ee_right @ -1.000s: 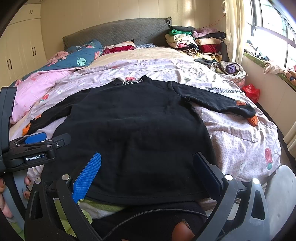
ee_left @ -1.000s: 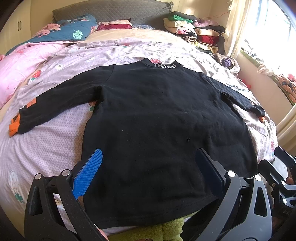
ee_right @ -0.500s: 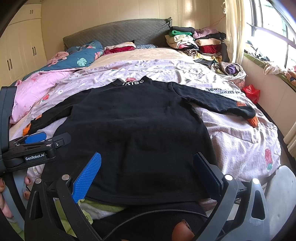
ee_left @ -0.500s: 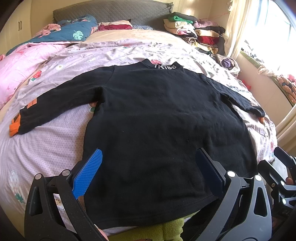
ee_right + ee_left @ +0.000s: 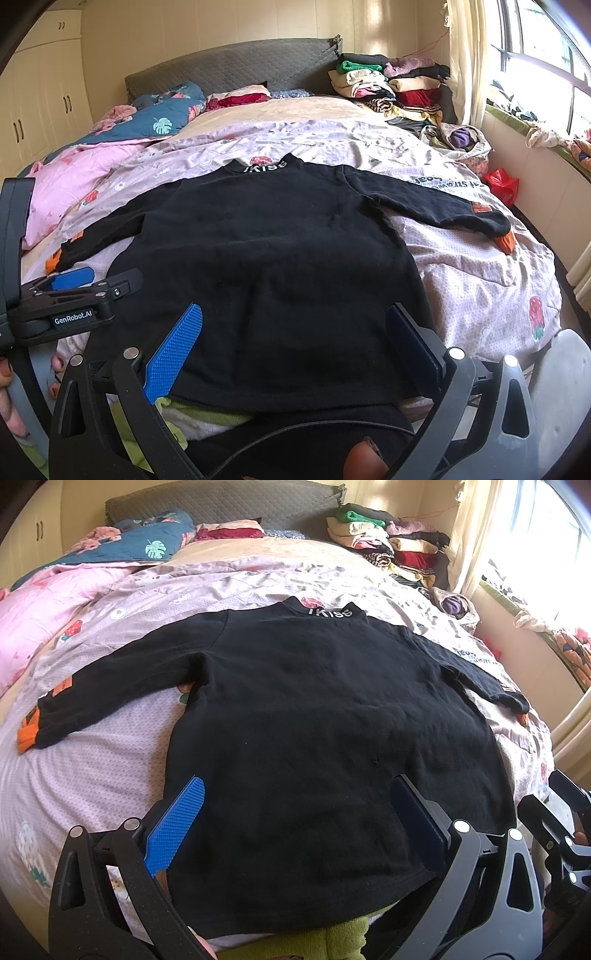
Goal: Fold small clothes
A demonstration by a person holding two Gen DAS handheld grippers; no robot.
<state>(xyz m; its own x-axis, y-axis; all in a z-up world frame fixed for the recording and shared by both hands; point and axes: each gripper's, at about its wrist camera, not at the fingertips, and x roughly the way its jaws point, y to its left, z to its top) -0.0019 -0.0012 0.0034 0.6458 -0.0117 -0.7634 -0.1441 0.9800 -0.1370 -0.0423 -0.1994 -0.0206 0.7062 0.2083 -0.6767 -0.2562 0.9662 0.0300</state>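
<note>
Bed (image 5: 480,280): black top (image 5: 280,258), collar lettering "Kiss"; claw marked "GenRobot.AI" (image 5: 74,295).

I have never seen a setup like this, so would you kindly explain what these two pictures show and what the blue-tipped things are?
No robot here: a person holds a two-finger gripper in each hand, and each carries a fisheye camera looking along its fingers. One picture is from the left gripper, the other from the right gripper; the blue pads are their fingers. Both are open and hold nothing. On the bed lies a black shirt, spread flat, sleeves out, collar away from the camera. In the right view the left gripper also shows at the left edge. A stack of clothes sits by the headboard.
</note>
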